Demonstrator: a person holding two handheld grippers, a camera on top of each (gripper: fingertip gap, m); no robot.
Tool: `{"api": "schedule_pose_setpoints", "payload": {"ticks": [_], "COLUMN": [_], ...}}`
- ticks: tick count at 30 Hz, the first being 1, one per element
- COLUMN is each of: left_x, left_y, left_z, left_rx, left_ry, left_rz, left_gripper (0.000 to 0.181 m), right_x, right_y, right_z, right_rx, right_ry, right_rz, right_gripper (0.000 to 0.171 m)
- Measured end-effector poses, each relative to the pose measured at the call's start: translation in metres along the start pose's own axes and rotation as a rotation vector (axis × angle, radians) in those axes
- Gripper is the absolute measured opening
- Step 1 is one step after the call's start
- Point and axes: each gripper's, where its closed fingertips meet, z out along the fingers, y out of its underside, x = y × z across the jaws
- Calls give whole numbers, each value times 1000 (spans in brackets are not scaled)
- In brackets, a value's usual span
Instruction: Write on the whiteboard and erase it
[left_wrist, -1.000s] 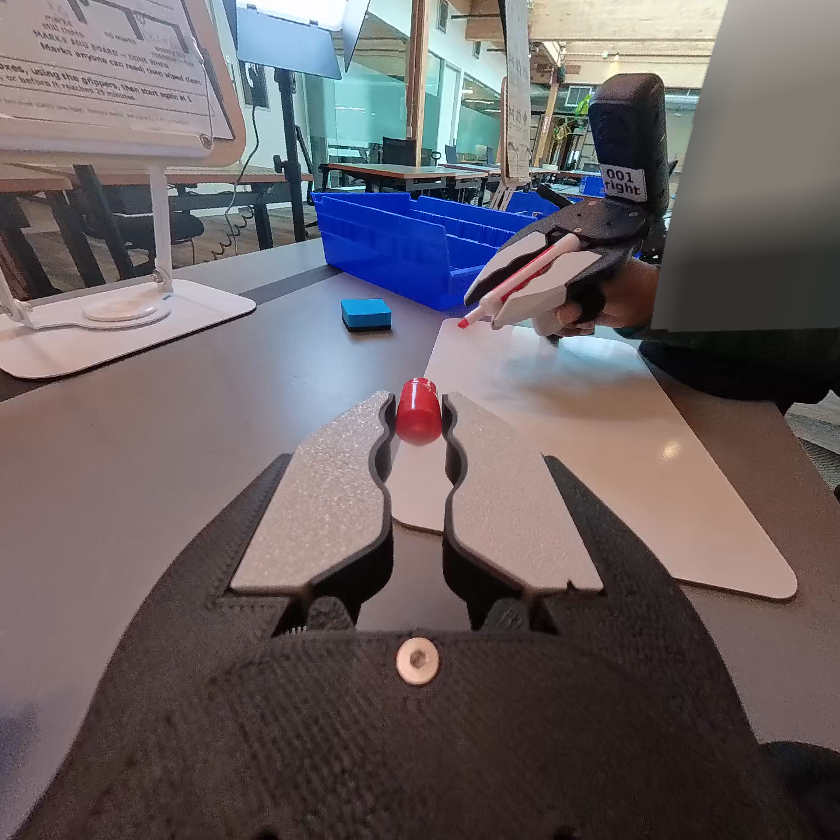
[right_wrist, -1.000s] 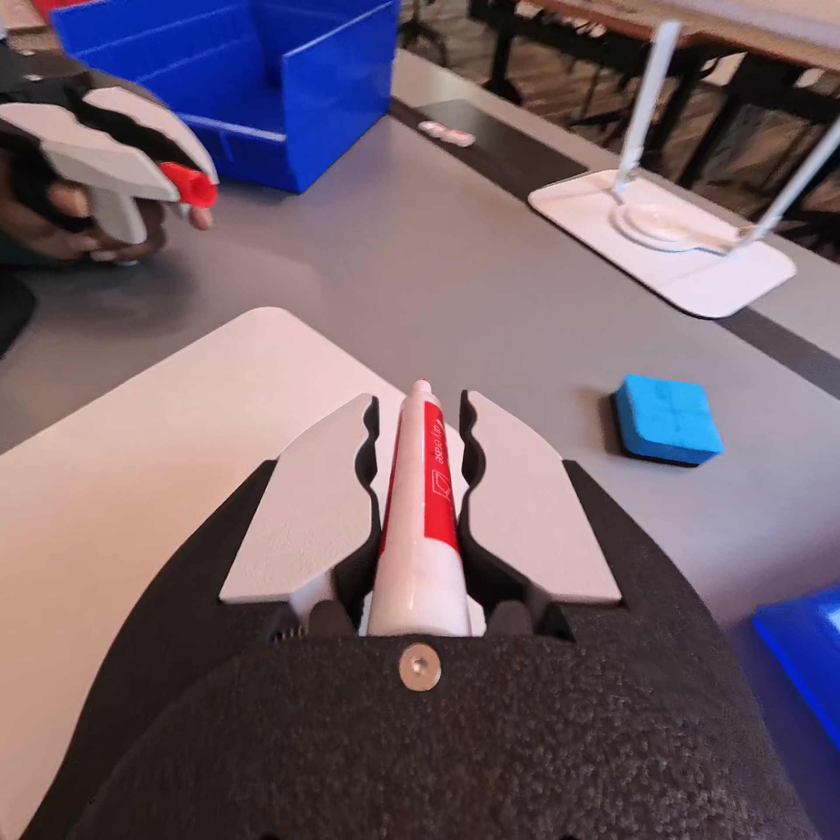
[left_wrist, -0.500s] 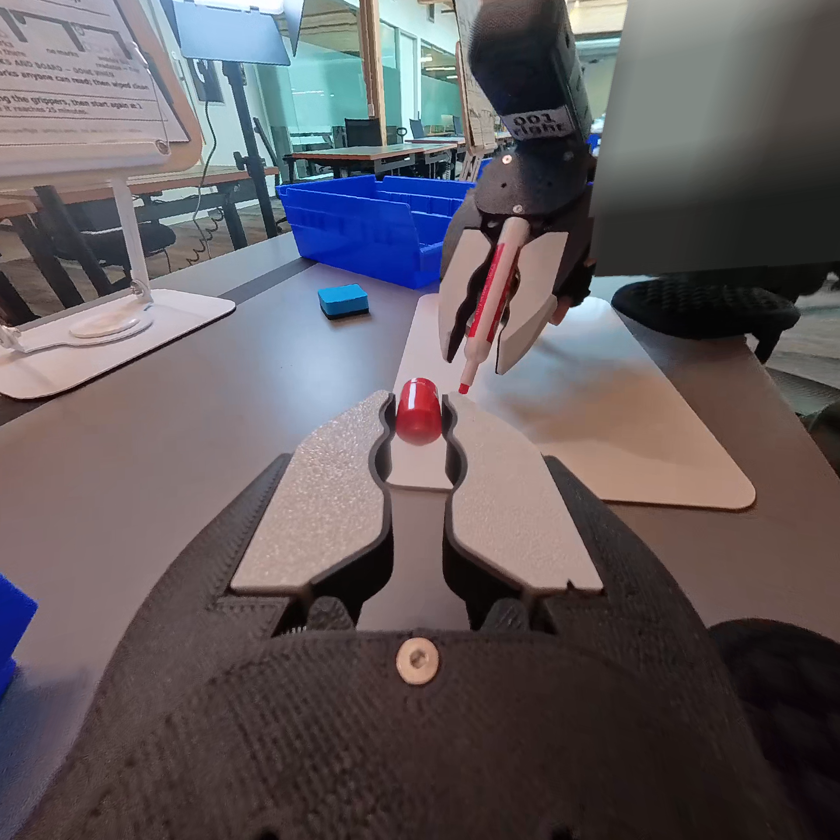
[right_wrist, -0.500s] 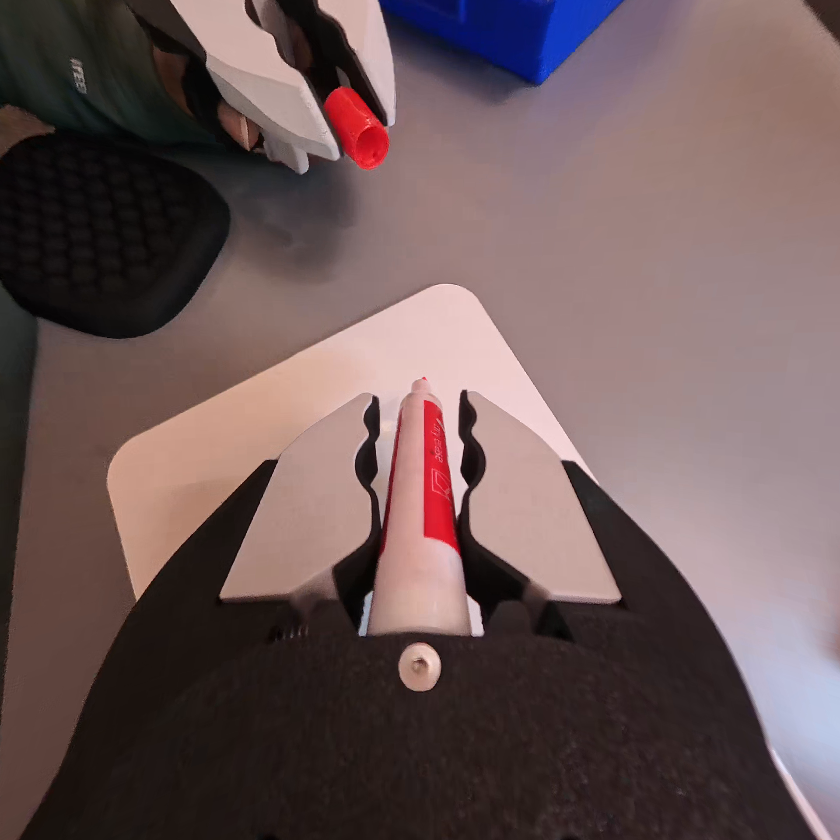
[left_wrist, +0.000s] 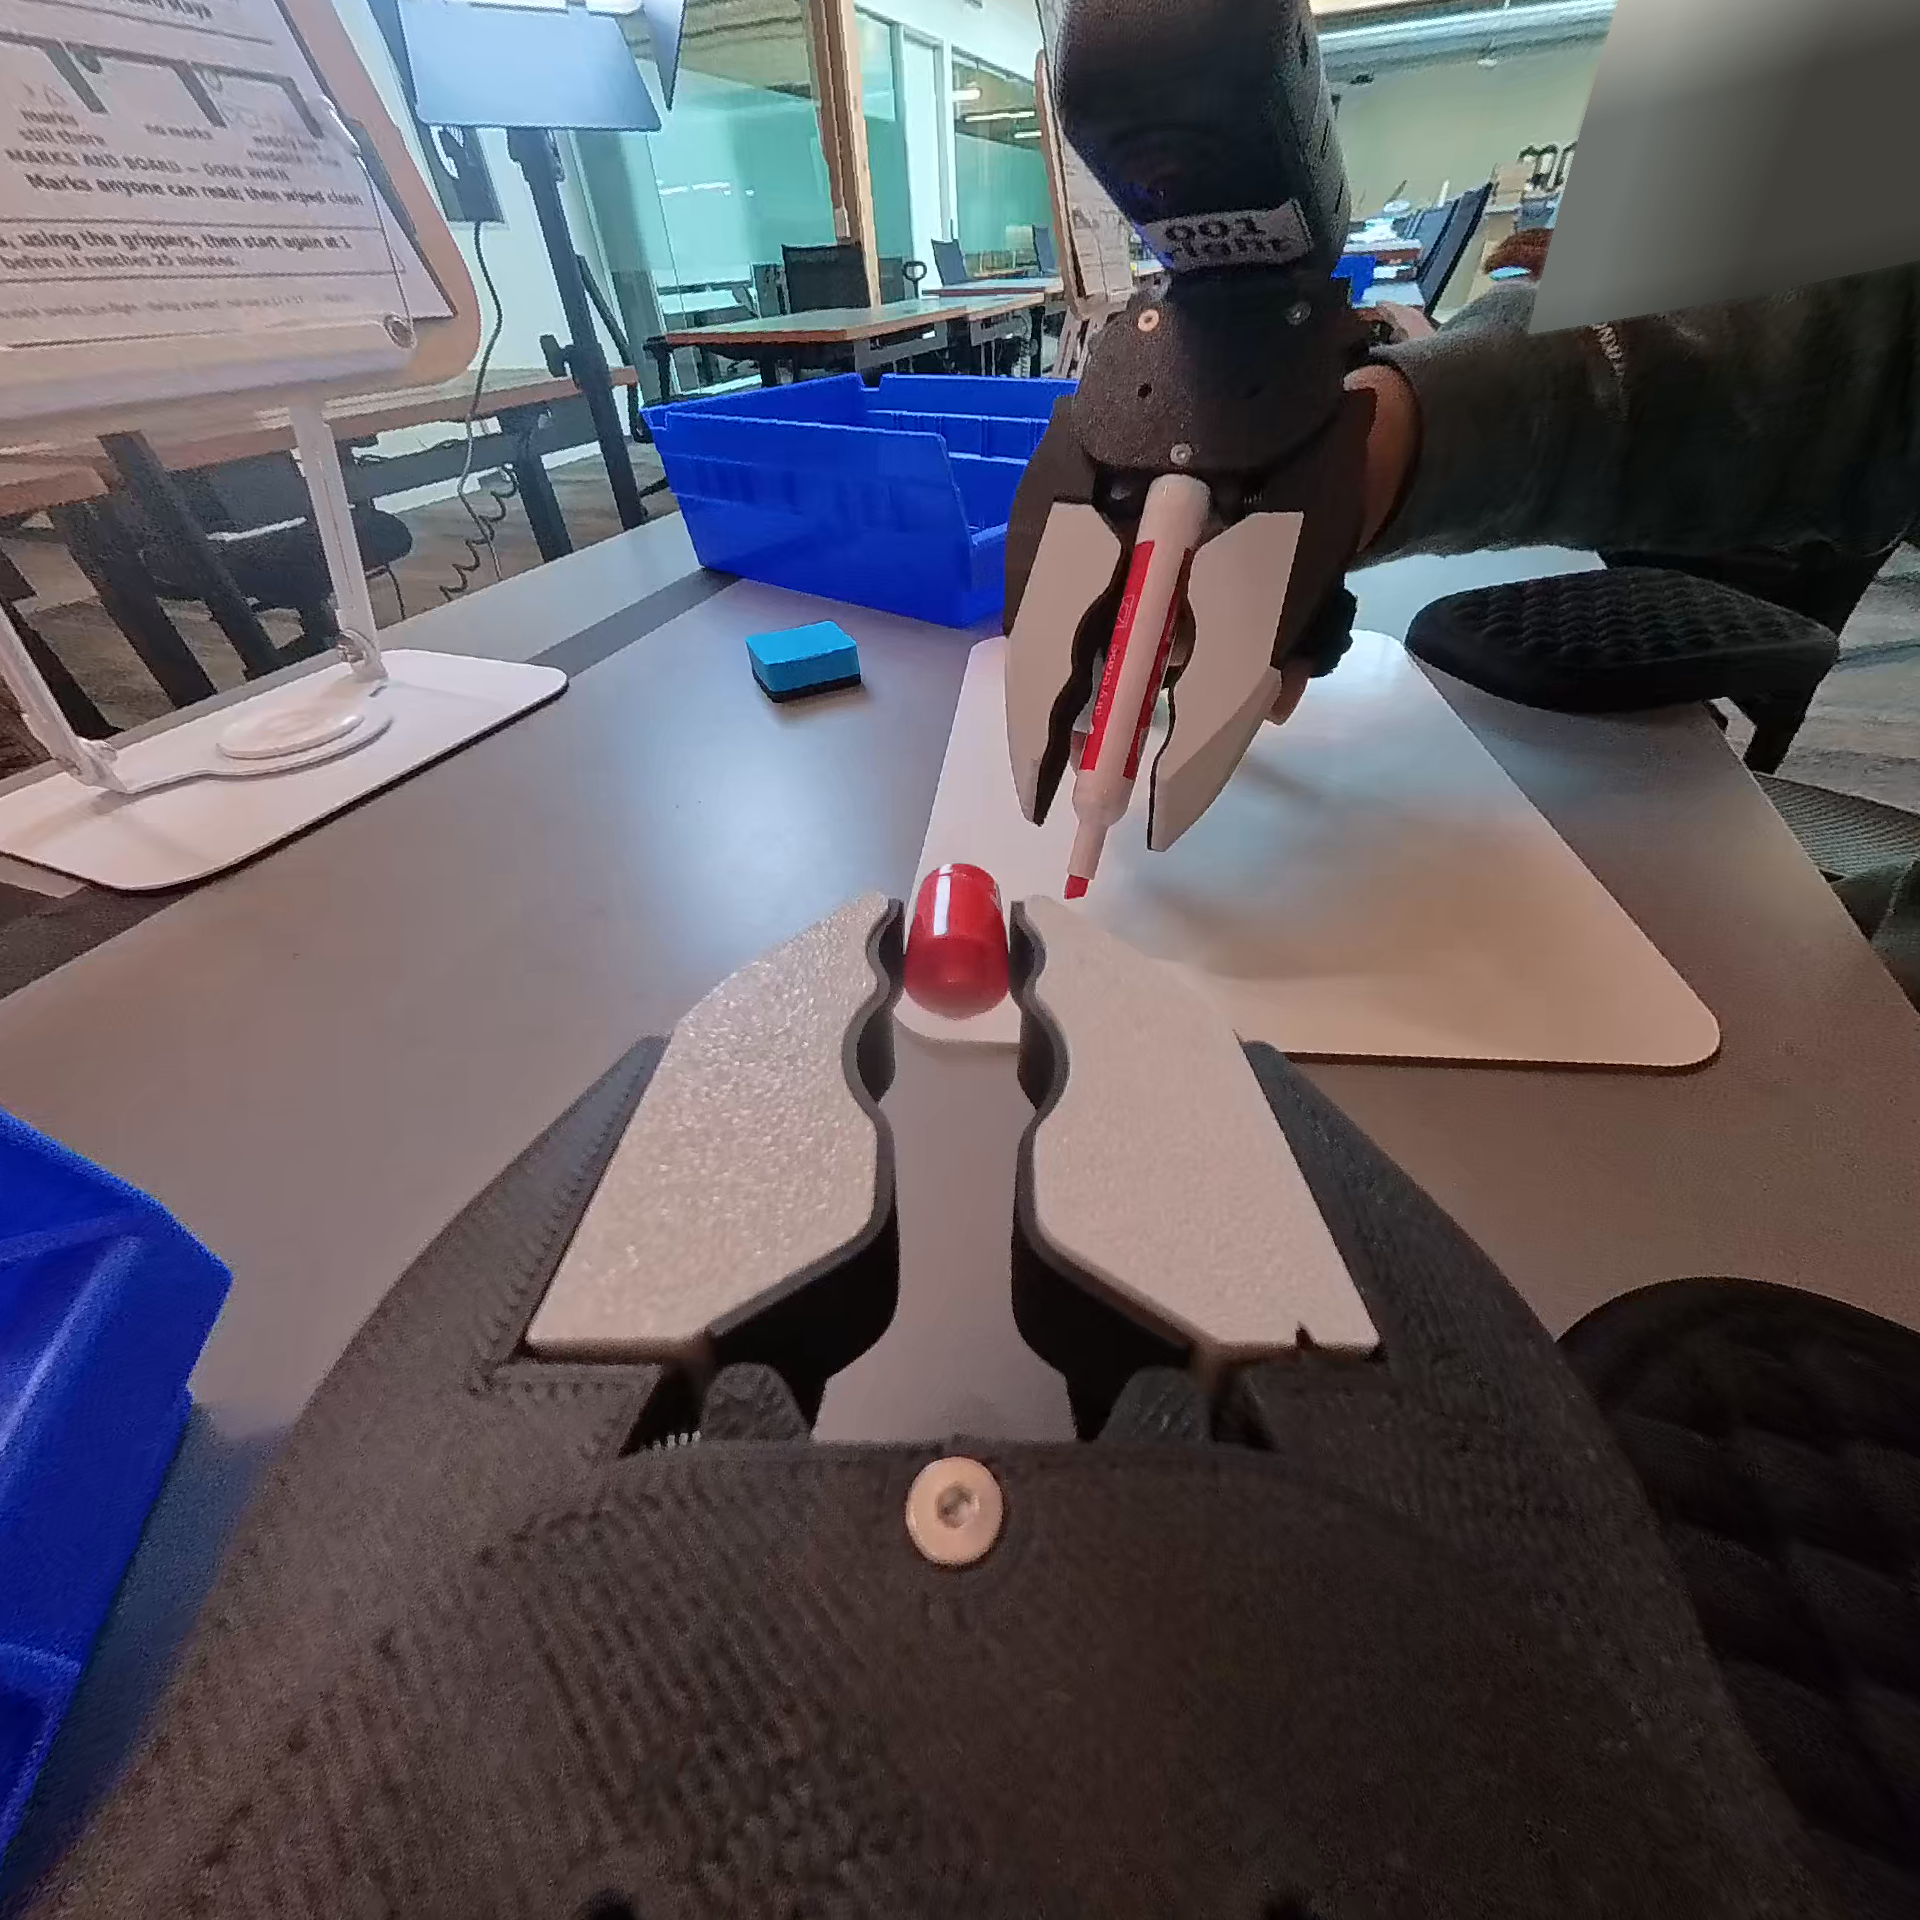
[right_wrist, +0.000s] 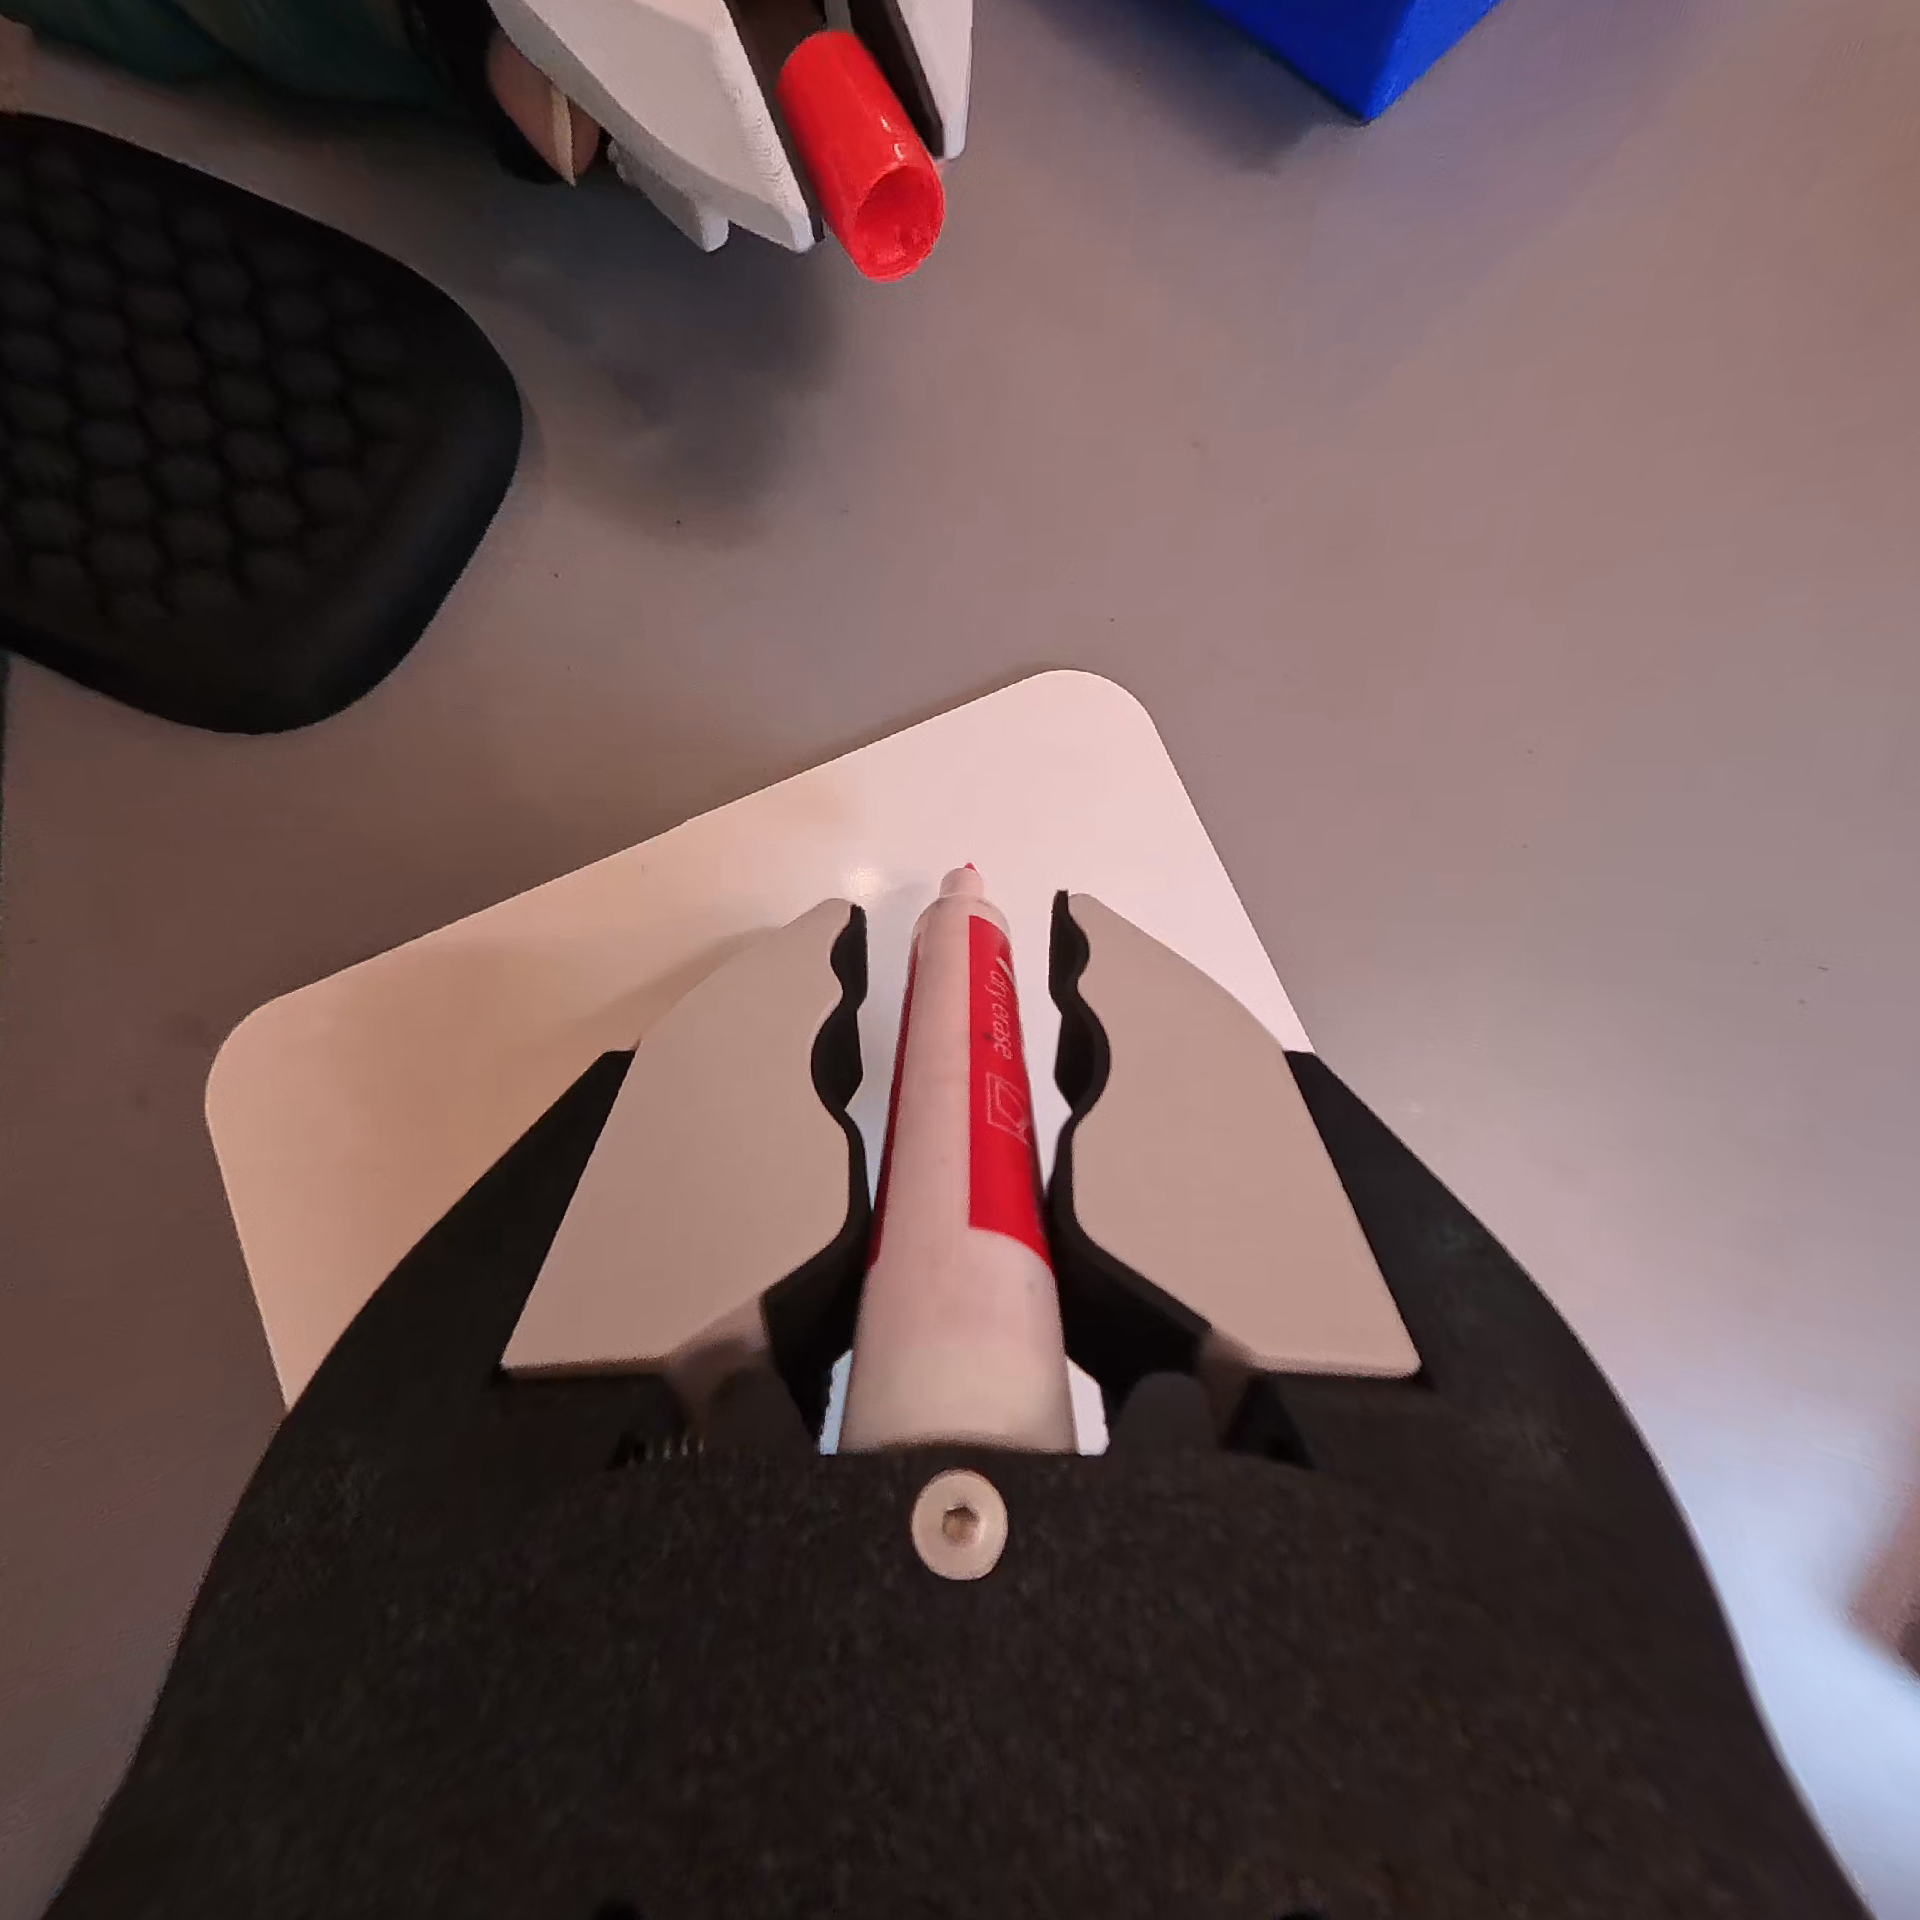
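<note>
Two claws over grey table (left_wrist: 520, 987), left claw (left_wrist: 956, 920) clamping red cap (left_wrist: 954, 940), right claw (right_wrist: 958, 914) gripping marker (right_wrist: 966, 1143) above whiteboard (left_wrist: 1403, 914), office behind.

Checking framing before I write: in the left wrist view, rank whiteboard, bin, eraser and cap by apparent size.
1. whiteboard
2. bin
3. eraser and cap: look alike; the cap is much nearer the camera, so unranked.

Counting one whiteboard (left_wrist: 1382, 914), one marker (left_wrist: 1127, 665), one red cap (left_wrist: 956, 940), one eraser (left_wrist: 803, 658), two blue bins (left_wrist: 831, 488), two grippers (left_wrist: 956, 914).
</note>
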Motion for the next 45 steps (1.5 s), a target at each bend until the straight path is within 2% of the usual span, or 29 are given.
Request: {"api": "schedule_pose_setpoints", "payload": {"ticks": [11, 31, 45], "left_x": [1, 6, -2], "left_y": [4, 9, 11], "left_z": [2, -1, -16], "left_rx": [-21, -54, -67], "left_ry": [5, 38, 49], "left_rz": [6, 21, 18], "left_gripper": [19, 19, 19], "right_x": [-6, 4, 15], "right_y": [-10, 11, 21], "right_z": [8, -3, -3], "right_rx": [15, -171, -225], "right_ry": [-20, 47, 73], "right_rz": [-28, 39, 56], "right_gripper": [34, 34, 33]}}
